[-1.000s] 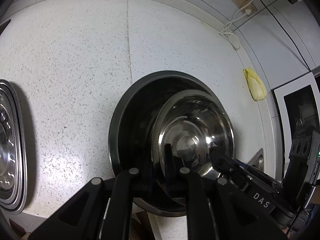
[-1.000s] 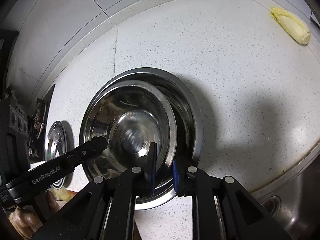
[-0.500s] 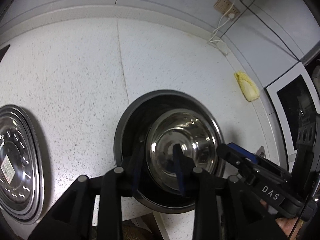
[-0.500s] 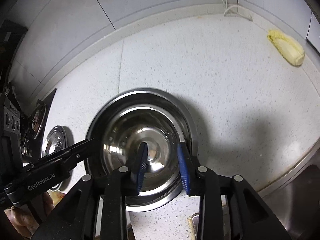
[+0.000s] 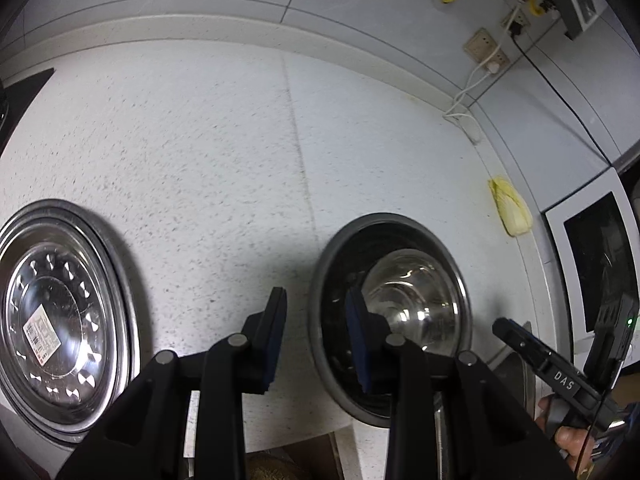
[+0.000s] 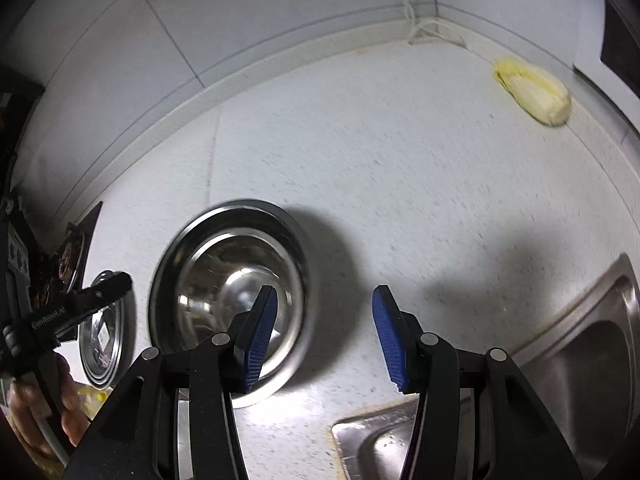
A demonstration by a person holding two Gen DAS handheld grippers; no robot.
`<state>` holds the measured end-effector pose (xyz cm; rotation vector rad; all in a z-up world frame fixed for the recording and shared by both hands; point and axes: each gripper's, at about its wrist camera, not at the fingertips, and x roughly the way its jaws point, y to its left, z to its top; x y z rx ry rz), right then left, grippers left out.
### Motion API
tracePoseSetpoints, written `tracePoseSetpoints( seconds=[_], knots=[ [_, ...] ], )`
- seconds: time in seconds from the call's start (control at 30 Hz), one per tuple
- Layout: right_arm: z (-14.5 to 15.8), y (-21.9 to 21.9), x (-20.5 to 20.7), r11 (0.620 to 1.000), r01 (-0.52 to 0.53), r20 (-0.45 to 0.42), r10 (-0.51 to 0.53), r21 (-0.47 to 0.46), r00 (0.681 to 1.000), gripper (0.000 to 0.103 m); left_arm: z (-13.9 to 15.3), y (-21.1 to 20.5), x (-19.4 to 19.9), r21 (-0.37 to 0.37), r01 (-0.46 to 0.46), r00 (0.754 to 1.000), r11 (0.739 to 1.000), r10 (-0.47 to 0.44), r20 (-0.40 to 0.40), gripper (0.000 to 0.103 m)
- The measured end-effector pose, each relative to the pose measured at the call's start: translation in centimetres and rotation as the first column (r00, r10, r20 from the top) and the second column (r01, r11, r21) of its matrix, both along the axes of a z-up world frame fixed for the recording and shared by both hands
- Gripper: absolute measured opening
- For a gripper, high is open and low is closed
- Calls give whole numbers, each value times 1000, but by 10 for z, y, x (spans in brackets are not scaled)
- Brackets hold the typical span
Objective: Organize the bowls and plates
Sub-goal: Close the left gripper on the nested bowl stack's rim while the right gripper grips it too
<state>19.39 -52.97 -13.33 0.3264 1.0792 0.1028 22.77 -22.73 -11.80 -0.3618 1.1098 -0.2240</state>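
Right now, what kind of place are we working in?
Most likely a home kitchen: a speckled countertop with a steel sink set into it, nested steel bowls on top, and tiled walls with a wall socket.

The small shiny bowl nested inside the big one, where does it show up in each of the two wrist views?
Left wrist: the small bowl sits right of centre, inside the large bowl, just beyond the open left gripper.
Right wrist: the small bowl sits left of centre, inside the large bowl, behind the open right gripper's left finger.
Shared landmark: the yellow cabbage against the wall.
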Motion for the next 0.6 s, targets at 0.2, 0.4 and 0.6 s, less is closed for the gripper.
tracePoseSetpoints(
  seconds=[0.2, 0.4, 0.6],
  knots=[
    [-16, -3, 0, 999, -11, -40, 13, 33, 999, 45, -10, -6, 0, 7, 16, 1000, 1000, -16, -20, 29],
    [-20, 1, 4, 998, -28, -54, 31, 54, 998, 41, -24, -8, 5, -4, 6, 998, 1000, -7, -64, 29],
    [-32, -5, 13, 992, 8, -80, 2, 127, 997, 29, -49, -3, 9, -81, -17, 988, 997, 4, -153, 27]
  ],
)
